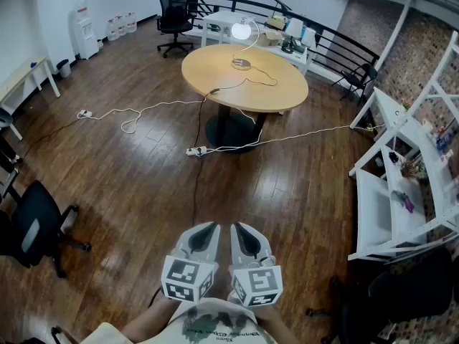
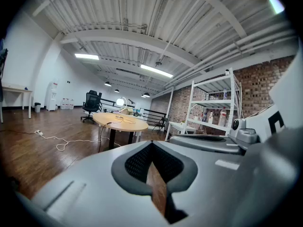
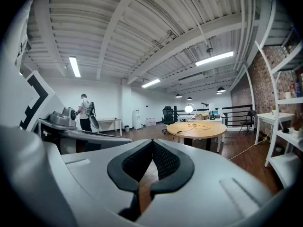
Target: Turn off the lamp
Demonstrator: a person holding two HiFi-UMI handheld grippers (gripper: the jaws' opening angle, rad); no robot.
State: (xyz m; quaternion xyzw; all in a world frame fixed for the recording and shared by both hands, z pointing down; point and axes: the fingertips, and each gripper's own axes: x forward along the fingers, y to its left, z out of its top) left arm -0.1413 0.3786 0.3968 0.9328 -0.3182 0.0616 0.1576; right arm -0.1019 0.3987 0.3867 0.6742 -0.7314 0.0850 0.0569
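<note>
far to the left of the round light-wood worktop [image 1: 276,92], a black office chair [image 1: 32,224] stands on the dark wooden floor [image 1: 129,192]. a white cable [image 1: 129,117] snakes over the floor from that side toward the worktop's black pedestal.

on the far half of the worktop sits the white lamp with a glowing round globe [image 1: 241,29]. the globe is lit, a thin stem curves down from it to the lamp's round base [image 1: 242,64], and a cord trails from the base across the top.

well to the near side of the worktop, both tools are held close to the person's body, side by side and pointing toward the worktop. the left gripper [image 1: 208,229] has its jaws closed tip to tip with nothing between them; only floor shows through the slit behind the tips. just to its right, the right gripper [image 1: 240,229] is the same, jaws pressed together and empty.

to the right of the worktop stands a white metal shelving rack [image 1: 391,192] with small items on its shelves.
</note>
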